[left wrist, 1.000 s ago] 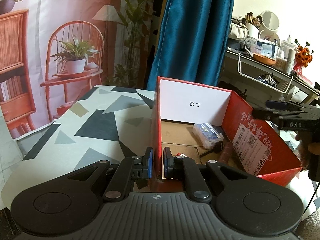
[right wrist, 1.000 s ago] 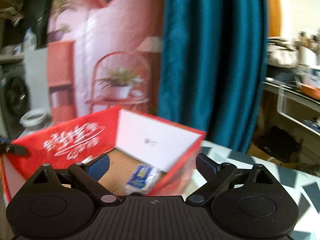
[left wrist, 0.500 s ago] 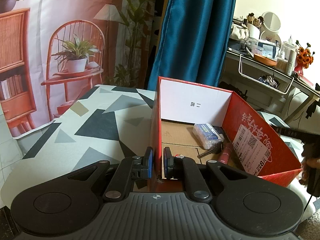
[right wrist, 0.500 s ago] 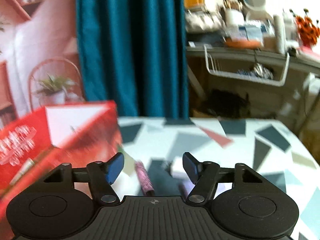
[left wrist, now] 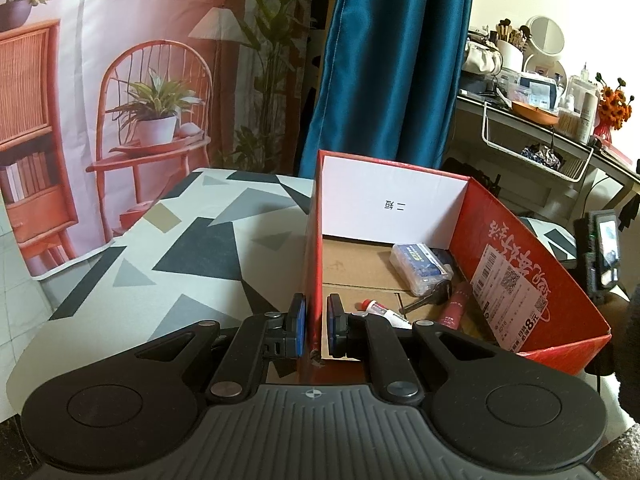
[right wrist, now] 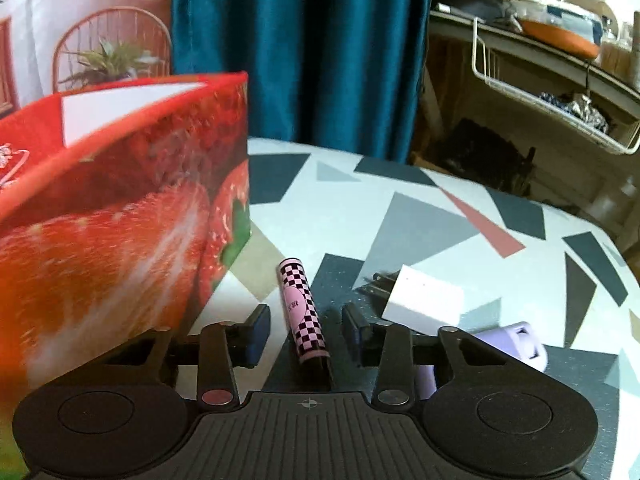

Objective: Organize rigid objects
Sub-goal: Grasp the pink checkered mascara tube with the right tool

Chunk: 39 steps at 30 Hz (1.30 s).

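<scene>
My left gripper [left wrist: 313,326] is shut on the near left wall of the red cardboard box [left wrist: 532,264]. Inside the box lie a clear case with a blue label [left wrist: 420,262], a key [left wrist: 430,296], a small tube [left wrist: 384,312] and a red stick [left wrist: 454,304]. In the right wrist view the box [right wrist: 120,220] stands at the left. My right gripper [right wrist: 306,330] is open, low over the table, its fingers on either side of a pink checkered tube [right wrist: 303,312] lying there.
A white charger plug [right wrist: 424,300] and a lilac object [right wrist: 516,344] lie on the patterned tablecloth [right wrist: 400,216] right of the tube. A blue curtain [right wrist: 300,48] hangs behind. A cluttered shelf [left wrist: 540,120] stands at the right.
My right gripper swung from over the box to the right and down, ending around the pink checkered tube. My left gripper kept its hold on the box wall.
</scene>
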Motion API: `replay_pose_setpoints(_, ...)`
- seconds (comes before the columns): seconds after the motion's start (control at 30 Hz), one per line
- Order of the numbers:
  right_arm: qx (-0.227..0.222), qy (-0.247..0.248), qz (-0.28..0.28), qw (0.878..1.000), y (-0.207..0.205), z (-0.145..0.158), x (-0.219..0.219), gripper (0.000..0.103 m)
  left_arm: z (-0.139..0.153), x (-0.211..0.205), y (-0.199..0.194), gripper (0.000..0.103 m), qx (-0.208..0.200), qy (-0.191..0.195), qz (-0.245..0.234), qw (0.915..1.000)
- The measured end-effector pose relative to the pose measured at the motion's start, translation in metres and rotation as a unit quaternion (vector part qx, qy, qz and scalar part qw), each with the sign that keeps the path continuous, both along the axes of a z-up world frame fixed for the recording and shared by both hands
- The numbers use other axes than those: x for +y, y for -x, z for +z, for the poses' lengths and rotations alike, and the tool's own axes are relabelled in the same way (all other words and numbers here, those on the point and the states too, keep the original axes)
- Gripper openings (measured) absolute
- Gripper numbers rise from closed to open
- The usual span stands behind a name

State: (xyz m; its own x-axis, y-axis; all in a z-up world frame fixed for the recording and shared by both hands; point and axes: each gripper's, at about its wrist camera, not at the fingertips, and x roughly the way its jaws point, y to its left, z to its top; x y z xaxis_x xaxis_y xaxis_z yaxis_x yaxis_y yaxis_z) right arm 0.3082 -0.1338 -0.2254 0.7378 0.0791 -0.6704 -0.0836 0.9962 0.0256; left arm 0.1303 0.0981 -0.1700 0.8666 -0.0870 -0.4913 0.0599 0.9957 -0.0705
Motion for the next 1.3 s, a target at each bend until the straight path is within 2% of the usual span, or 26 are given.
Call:
replay_pose_setpoints(0.07, 0.007, -0.011, -0.007, 1.000, -0.004, -0.003, -0.001, 0.030, 0.000, 0.000, 0.000, 0.012, 0.000, 0.000, -0.001, 1.0000)
replay_pose_setpoints(0.23, 0.003, -0.031, -0.026, 0.999, -0.002, -0.009, -0.002, 0.028, 0.000, 0.000, 0.001, 0.012, -0.001, 0.001, -0.001, 1.0000)
replay_pose_setpoints(0.6, -0.015, -0.031, -0.037, 0.999, 0.011, -0.012, -0.002, 0.022, 0.000, -0.001, 0.000, 0.012, -0.001, -0.001, 0.000, 1.0000)
replay_pose_setpoints(0.83, -0.021, 0.008, -0.037, 0.999, 0.016, -0.012, 0.008, 0.016, 0.000, -0.002, 0.001, 0.012, -0.002, -0.005, 0.000, 1.0000)
replay_pose_setpoints(1.03, -0.004, 0.022, -0.044, 0.999, 0.026, -0.008, 0.010, 0.015, 0.000, -0.001, 0.001, 0.012, -0.002, -0.001, 0.001, 1.0000)
replay_pose_setpoints(1.17, 0.014, 0.008, -0.048, 0.999, 0.034, -0.004, 0.002, 0.015, 0.000, -0.002, 0.000, 0.012, -0.001, -0.001, 0.003, 1.0000)
replay_pose_setpoints(1.3, 0.013, -0.010, -0.054, 0.998, 0.054, -0.004, -0.004, 0.015, -0.001, -0.001, 0.000, 0.012, -0.001, 0.002, 0.002, 1.0000)
